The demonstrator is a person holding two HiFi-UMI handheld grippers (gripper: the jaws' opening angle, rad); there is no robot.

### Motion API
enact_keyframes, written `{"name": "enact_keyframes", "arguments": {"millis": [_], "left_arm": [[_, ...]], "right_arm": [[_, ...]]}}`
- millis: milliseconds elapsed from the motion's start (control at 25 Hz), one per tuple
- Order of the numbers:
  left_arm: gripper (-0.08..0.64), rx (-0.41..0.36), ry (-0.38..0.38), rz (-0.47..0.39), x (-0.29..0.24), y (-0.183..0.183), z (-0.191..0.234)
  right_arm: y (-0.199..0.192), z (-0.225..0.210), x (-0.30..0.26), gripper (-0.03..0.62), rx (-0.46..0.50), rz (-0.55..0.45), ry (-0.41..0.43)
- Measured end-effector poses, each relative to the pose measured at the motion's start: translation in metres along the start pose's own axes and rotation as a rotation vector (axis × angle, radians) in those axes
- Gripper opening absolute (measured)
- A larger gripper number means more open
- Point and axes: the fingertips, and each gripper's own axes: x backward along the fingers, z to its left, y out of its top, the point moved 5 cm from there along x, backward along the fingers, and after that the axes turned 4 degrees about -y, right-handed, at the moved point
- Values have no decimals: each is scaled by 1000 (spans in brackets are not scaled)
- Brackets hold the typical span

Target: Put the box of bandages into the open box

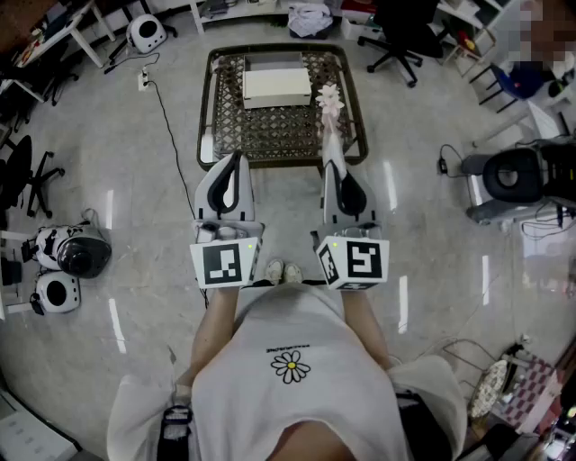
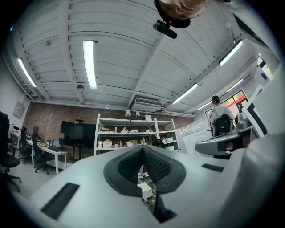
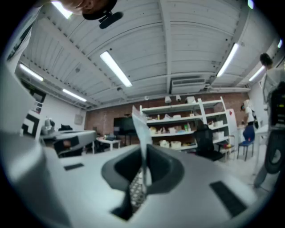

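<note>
Right gripper (image 3: 143, 168) clamps a thin packet (image 1: 328, 101), pink-topped only in head view; left gripper (image 2: 142, 162) closed, empty.

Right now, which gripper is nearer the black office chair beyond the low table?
Right. The right gripper, clamping a thin pale packet, is at the table end nearer the chair; the left gripper is farther left.

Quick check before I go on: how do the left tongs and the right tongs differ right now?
The left tongs are shut with their pads meeting on nothing; the right tongs are shut on a thin pale packet. In the head view nothing sticks out past the left tongs, while the packet stands out beyond the right tongs toward the wicker table. Both point ahead, side by side, at that table.
</note>
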Motion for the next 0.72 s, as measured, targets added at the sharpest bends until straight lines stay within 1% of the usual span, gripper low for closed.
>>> {"name": "enact_keyframes", "arguments": {"millis": [280,480,720], "left_arm": [[20,-16,-6,9,-2,6,-7],[20,-26,0,3,-7,6,-13],[20,-29,21,1,-11,7,-14]], "right_arm": [[5,-7,4,46,-3,-7,10],[3,-14,3,46,-40,-10,41],[2,-16,-2,46,-15,-13,75]]}}
